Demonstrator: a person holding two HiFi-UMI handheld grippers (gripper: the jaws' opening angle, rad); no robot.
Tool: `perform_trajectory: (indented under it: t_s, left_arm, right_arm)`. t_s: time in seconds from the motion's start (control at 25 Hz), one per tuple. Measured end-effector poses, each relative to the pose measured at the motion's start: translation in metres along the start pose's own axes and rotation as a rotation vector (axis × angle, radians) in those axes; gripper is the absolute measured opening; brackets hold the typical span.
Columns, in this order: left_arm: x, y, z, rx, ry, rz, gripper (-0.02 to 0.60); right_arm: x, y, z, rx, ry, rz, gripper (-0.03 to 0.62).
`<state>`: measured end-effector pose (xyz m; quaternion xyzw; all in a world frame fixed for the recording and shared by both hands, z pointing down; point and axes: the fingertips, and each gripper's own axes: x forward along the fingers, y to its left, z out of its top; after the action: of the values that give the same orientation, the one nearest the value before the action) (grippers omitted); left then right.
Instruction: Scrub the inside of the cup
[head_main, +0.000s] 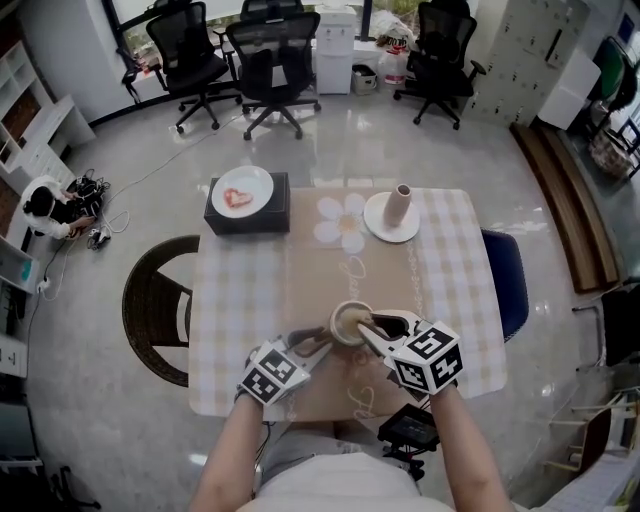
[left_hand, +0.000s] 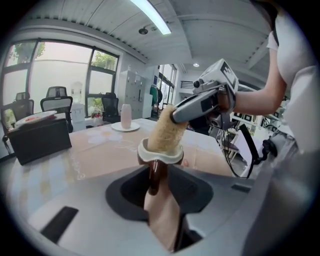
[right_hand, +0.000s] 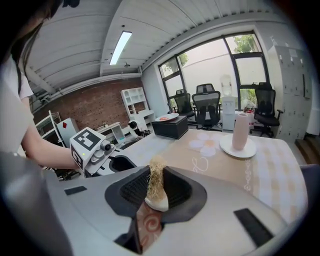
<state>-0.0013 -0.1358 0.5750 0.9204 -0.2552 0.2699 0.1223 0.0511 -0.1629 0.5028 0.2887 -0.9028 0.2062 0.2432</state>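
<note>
Lister: Nearest entry, by the near edge of the table (head_main: 450, 300): left gripper (head_main: 318, 341) and right gripper (head_main: 374, 324), both at the cup (head_main: 338, 312), which is stood just in from that edge, about centre.

Checker: Grips to be recorded?

Lister: Left jaws are seen drawn in narrowly on the cup's dark handle, and the cup is steadied upright. Right jaws are clamped on a loofah scrubber (left_hand: 167, 131), whose lower end is sunk past the white rim.

Checker: Progress?

Lister: Judged early. Scrubber is inserted and cup is secured, so scrubbing can be counted as begun at most. Rubbing round the wall and bottom, and withdrawal, are taken as outstanding (no foam or water is seen, and the inner wall is hidden by the loofah).

Checker: Other vessels?

Lister: Far left, a white plate (head_main: 258, 180) is set on a black box (head_main: 240, 220) and bears a red heart shape. Far right, a white dish (head_main: 378, 226) carries one upright pale vase (head_main: 400, 204); its contents cannot be seen. Cup contents are listed as scrubber only, so far as shown.
</note>
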Motion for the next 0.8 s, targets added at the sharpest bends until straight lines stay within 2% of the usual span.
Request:
perform_trajectory:
  t_s: [0.12, 0.36, 0.64, 0.8]
  left_arm:
    - [0.005, 0.003, -0.002, 0.009, 0.012, -0.013, 0.094]
    - [0.011, 0.000, -0.005, 0.097, 0.044, -0.023, 0.077]
    - [0.012, 0.001, -0.006, 0.100, 0.046, -0.042, 0.075]
    - [0.011, 0.000, -0.004, 0.098, 0.047, -0.048, 0.075]
  right_arm:
    - [0.005, 0.001, -0.002, -0.010, 0.040, 0.021, 0.077]
    - [0.011, 0.006, -0.008, -0.015, 0.085, 0.060, 0.077]
    - [0.021, 0.002, -0.007, 0.043, 0.050, 0.066, 0.077]
    - [0.025, -0.003, -0.005, 0.035, 0.046, 0.037, 0.077]
